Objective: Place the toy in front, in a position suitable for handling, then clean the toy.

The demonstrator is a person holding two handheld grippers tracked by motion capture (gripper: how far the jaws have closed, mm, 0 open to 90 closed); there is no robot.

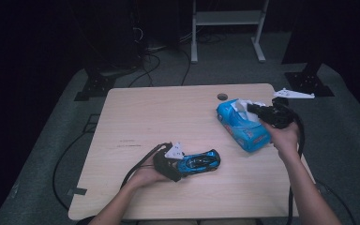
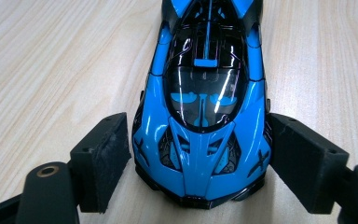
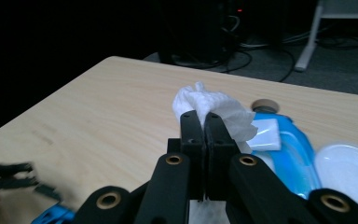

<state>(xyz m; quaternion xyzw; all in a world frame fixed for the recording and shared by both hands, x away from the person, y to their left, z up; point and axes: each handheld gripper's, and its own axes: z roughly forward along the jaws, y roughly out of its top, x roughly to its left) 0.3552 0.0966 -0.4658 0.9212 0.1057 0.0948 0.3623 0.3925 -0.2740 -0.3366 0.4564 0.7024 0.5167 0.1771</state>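
The right gripper (image 3: 205, 122) has its jaws pinched tight on a white wipe (image 3: 214, 108), partly pulled from the blue pack (image 1: 242, 125). The left gripper (image 2: 200, 161) has its jaws open around the toy car (image 2: 205, 107) on the tabletop (image 1: 136, 117), barely touching. Wiping the car looks not yet begun.

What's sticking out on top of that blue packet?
A white wipe sticks out of the packet, pinched in the right gripper. Whatever else is inside is hidden by the wrapper.

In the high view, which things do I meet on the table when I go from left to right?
Left hand-held gripper → blue toy car → blue wipes pack → right hand-held gripper, shut on a white wipe.
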